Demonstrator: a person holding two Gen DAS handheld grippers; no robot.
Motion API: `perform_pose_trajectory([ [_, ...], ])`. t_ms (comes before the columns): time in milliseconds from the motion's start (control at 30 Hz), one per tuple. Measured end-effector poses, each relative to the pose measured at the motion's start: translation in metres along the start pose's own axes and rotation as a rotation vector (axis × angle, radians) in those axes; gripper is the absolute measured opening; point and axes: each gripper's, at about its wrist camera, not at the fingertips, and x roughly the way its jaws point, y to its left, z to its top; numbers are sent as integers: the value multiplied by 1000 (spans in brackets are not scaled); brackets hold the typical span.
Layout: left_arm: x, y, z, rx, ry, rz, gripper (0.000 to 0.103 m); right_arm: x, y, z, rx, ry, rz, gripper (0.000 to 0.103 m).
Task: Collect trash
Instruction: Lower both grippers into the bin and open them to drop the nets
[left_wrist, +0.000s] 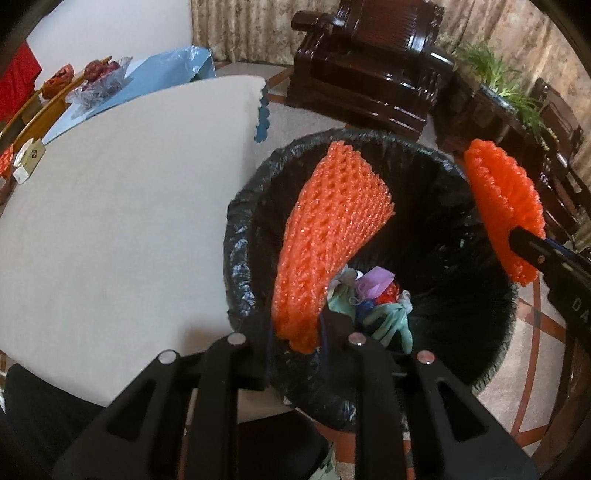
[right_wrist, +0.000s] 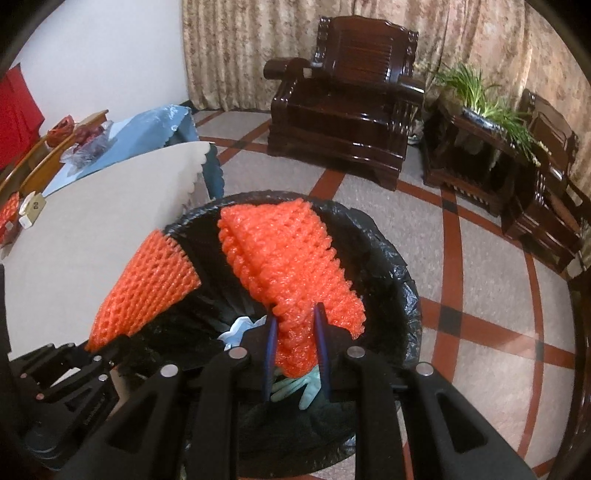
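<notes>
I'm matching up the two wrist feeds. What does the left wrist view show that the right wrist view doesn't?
Only the left wrist view: the left gripper close up, pinching its orange foam net, and purple scrap in the trash. Only the right wrist view: the right gripper close up, clamping the second orange net, plus much more tiled floor. Both: the black-lined bin, both nets over it, green gloves inside, the white table and the dark armchair.

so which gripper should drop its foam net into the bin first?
Probably left: the left gripper holds its orange net over the bin's opening. The right gripper's net is also above it, nearer the rim.
</notes>
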Motion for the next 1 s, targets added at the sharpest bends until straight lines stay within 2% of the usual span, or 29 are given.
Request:
perform_pose_trajectory([
  [67, 5, -2, 0, 3, 2, -9, 22, 9, -2, 2, 6, 18, 22, 21],
  [200, 17, -11, -2, 35, -5, 30, 45, 29, -5, -1, 0, 58, 27, 31],
  [267, 22, -11, -4, 41, 1, 38, 49, 38, -6, -6, 4, 79, 25, 35],
  [500, 23, -9, -6, 51, 5, 33, 53, 55, -10, -23, 13, 127, 7, 35],
  [667, 21, -10, -8, 47, 14, 32, 53, 42, -11, -19, 19, 109, -1, 35],
  [1000, -8, 8, -10, 40, -29, 20, 58, 8, 4, -11, -3, 74, -17, 35],
])
